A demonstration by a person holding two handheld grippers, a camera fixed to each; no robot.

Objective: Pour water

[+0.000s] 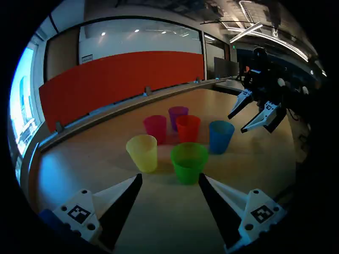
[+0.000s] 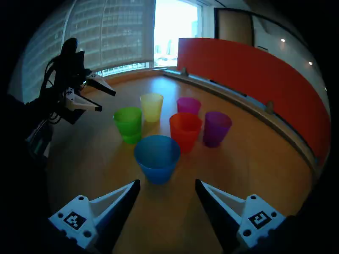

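The light wooden bench (image 1: pixel 80 173) is carrying six upright, tapered cups in a loose cluster: a yellow plastic cup (image 1: pixel 143 152), a green plastic cup (image 1: pixel 189 162), a pink plastic cup (image 1: pixel 155 128), a purple plastic cup (image 1: pixel 178 115), an orange-red plastic cup (image 1: pixel 187 128) and a blue plastic cup (image 1: pixel 220 136). The left tongs (image 1: pixel 169 175) are hovering above the bench with the fingers standing wide apart and gripping nothing. The green plastic cup is sitting just beyond their fingertips, with the yellow plastic cup just beside it. The right tongs (image 2: pixel 167 182) are likewise spread apart and empty, and are facing the blue plastic cup, which is standing nearest to them on the opposite side of the cluster. The pink and purple cups are standing on the side toward the red partition panel (image 1: pixel 127 80). Judged from these views, the task is standing at its very start: no cup is being lifted or tilted. The interiors of the green and blue cups are looking dry, although clear water would be hard to tell, and the contents of the other four cannot be told. Every step is appearing to be left: clamping a source cup, lifting it, carrying it over a receiving cup and tilting it. Which cup is serving as the source cannot be told.
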